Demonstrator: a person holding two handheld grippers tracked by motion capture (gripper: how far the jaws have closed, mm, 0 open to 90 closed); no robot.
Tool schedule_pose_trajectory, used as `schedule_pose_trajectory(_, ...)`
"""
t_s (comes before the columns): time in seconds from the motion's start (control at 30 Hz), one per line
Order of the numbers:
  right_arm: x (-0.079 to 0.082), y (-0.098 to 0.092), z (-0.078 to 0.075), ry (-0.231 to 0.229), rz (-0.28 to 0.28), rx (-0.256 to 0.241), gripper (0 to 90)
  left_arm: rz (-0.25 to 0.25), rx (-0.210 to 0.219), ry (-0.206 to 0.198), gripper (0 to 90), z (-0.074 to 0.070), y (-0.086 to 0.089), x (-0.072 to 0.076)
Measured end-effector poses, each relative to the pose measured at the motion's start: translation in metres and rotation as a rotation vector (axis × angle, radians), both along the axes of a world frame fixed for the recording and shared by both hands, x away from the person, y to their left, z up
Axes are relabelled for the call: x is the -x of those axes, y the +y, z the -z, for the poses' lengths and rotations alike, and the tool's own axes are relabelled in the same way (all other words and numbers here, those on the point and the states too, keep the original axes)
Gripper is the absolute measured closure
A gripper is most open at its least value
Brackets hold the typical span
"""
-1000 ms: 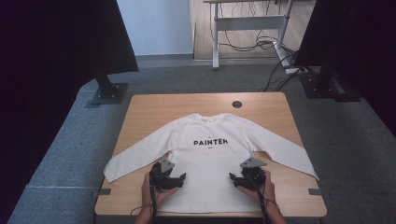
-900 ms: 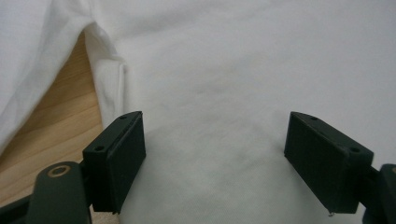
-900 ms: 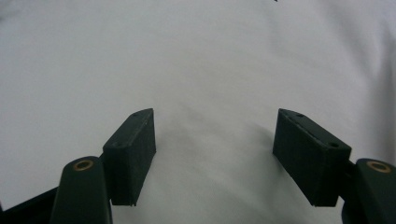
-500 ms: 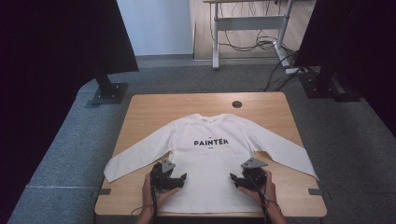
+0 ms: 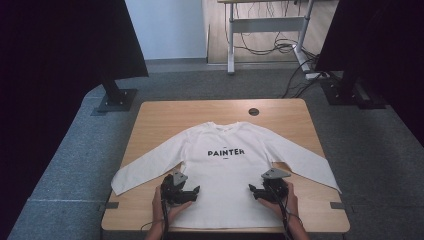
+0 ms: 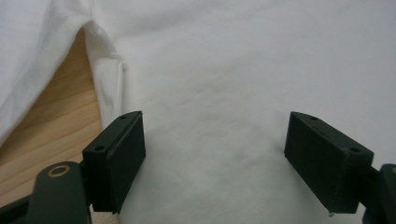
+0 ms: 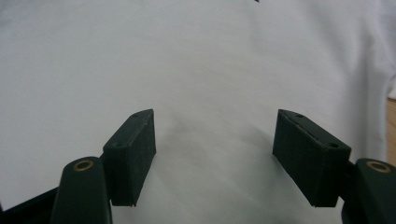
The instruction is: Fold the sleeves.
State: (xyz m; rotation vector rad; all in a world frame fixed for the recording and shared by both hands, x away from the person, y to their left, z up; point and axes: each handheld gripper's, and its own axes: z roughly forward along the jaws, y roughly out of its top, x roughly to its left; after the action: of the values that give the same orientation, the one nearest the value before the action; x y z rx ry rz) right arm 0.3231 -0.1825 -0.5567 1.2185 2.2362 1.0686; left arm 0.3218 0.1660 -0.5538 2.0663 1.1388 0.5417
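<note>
Right now the white shirt (image 5: 227,170) lies flat and face up on the counter (image 5: 280,116), sleeves spread to both sides, its hem toward the person. Both tools sit low over the lower body of the shirt: the left gripper (image 5: 192,191) near the left side seam, the right gripper (image 5: 253,189) near the right one, and each has its fingers (image 6: 122,154) spread wide with nothing between them. To grip well, I would lower each pair until one finger slides under the hem edge, then close on cloth alone, at matching heights, so the fabric lifts evenly without bunching.
</note>
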Motion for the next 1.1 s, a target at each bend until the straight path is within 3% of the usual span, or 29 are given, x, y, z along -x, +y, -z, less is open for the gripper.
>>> schedule_pose_trajectory(0.63,0.000,-0.021,-0.004,-0.009,0.063,0.009,29.3,-0.003,0.000,0.000,19.7,0.000,0.000,-0.001)
schedule_pose_trajectory(0.8,-0.002,-0.033,-0.005,-0.026,0.105,0.025,29.4,-0.004,0.000,0.000,19.6,0.000,0.000,-0.001)
schedule_pose_trajectory(1.1,-0.006,-0.054,-0.005,-0.011,0.158,0.008,29.9,-0.006,0.001,0.000,19.7,0.000,-0.001,-0.001)
